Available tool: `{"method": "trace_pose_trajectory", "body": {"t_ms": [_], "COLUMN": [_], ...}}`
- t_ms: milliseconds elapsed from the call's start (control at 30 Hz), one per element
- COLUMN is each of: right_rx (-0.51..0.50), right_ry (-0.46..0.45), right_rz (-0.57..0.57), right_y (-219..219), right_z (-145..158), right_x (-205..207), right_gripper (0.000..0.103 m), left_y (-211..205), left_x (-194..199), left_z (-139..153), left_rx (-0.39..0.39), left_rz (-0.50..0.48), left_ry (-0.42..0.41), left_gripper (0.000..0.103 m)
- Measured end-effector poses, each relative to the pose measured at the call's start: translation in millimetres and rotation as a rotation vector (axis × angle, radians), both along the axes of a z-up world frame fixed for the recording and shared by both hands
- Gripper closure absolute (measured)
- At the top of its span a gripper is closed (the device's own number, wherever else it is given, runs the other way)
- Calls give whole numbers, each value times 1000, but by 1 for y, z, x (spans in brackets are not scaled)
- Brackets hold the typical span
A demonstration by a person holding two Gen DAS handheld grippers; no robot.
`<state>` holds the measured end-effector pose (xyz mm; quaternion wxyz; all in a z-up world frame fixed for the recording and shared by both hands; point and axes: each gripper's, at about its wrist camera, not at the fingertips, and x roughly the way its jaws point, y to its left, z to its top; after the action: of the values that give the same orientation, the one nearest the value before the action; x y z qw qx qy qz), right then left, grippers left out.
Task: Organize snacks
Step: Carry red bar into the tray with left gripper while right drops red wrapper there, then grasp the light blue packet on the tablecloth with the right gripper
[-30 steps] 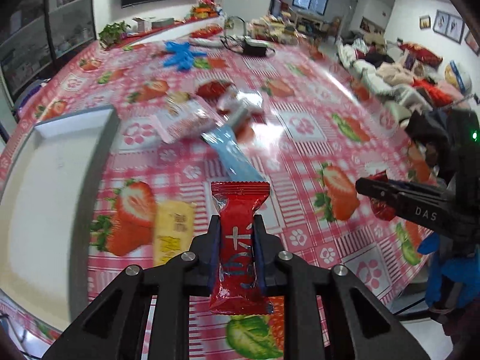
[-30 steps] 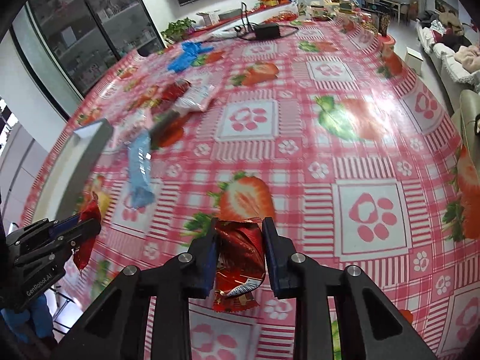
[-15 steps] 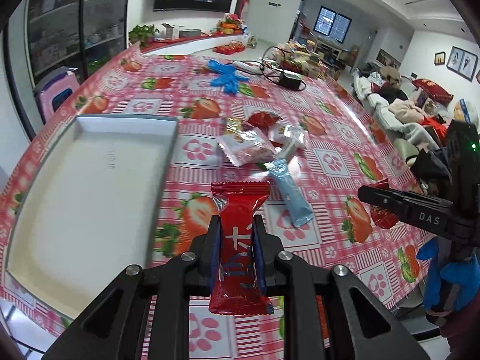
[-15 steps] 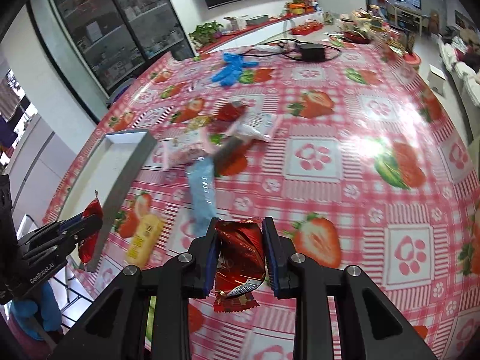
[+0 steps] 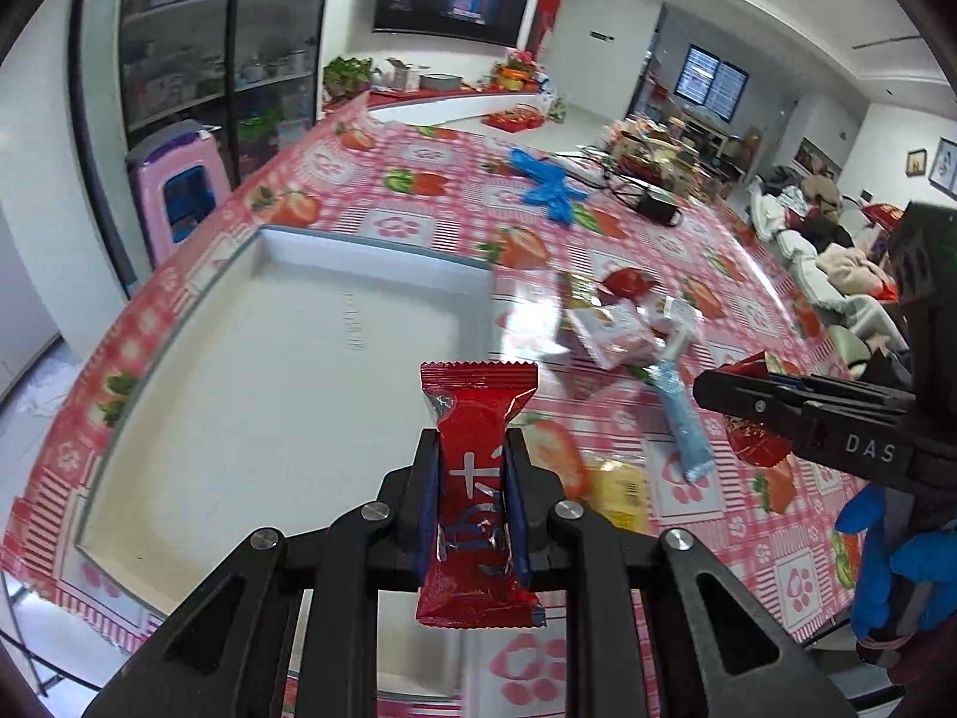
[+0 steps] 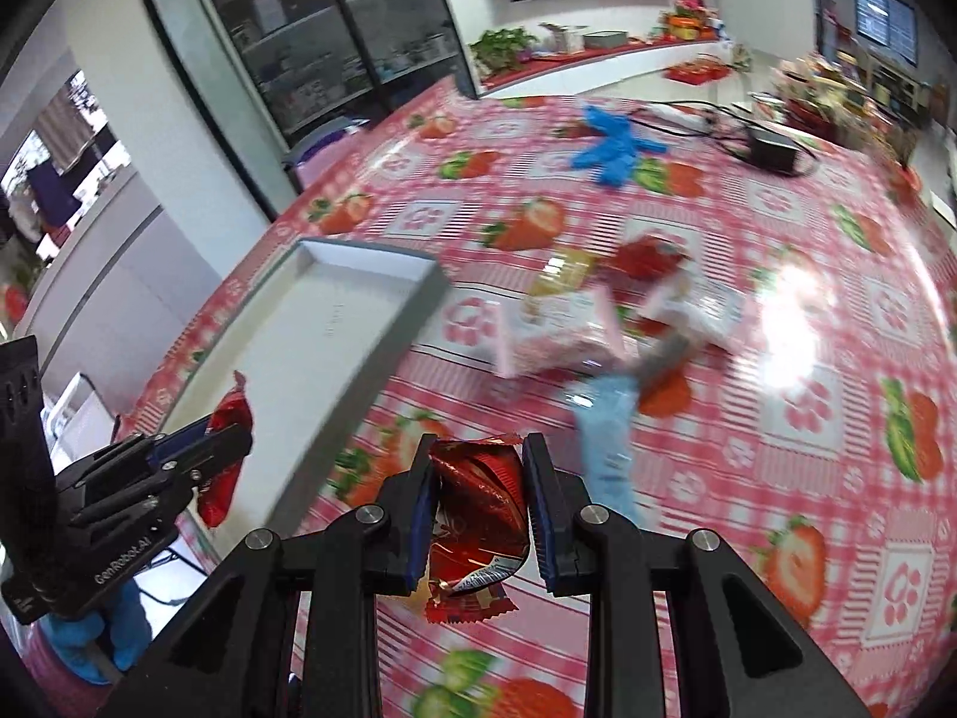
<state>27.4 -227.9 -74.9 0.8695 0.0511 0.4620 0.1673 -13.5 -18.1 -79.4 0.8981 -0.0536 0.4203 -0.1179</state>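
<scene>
Holding my left tool [image 5: 472, 502] clamped on a red snack bar [image 5: 475, 478] above the white tray's [image 5: 269, 371] right edge, I keep my right tool [image 6: 478, 508] clamped on a crumpled red wrapper [image 6: 478, 502] over the desk [image 6: 777, 478].

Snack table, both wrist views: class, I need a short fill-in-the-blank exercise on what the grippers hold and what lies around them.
1. Each gripper is shut on a ____ snack packet.
2. The white tray holds ____ snacks.
3. The long packet lying on the tablecloth is light ____.
4. The tablecloth is printed with ____.

Missing words: red; no; blue; strawberries
</scene>
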Motion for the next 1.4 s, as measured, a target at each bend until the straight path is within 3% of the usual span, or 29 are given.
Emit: {"method": "trace_pose_trajectory", "body": {"t_ms": [533, 1000, 1033, 1100, 1167, 1233, 1267, 1300, 1400], "right_rx": [32, 39, 37, 32, 26, 20, 13, 7, -14], "right_ry": [43, 111, 117, 129, 142, 150, 148, 137, 112], "right_rz": [176, 220, 222, 228, 234, 233, 227, 219, 204], "right_y": [115, 155, 157, 160, 162, 162, 161, 160, 152], "right_z": [-7, -28, -30, -33, -36, -38, -38, -37, -31], "right_x": [46, 66, 67, 68, 67, 66, 65, 65, 62], "right_gripper": [74, 74, 74, 74, 73, 61, 31, 14, 13], "left_y": [64, 80, 80, 80, 80, 80, 79, 78, 76], "left_x": [24, 34, 34, 33, 30, 26, 26, 26, 27], "left_z": [-21, -48, -49, -51, -50, -46, -45, -44, -42], "left_rx": [-14, -2, 9, 25, 44, 49, 51, 55, 62], "left_rz": [107, 138, 144, 144, 156, 162, 159, 156, 154], "left_ry": [29, 81, 83, 83, 71, 42, 42, 47, 53], "left_gripper": [81, 81, 79, 64, 28, 24, 24, 23, 23]}}
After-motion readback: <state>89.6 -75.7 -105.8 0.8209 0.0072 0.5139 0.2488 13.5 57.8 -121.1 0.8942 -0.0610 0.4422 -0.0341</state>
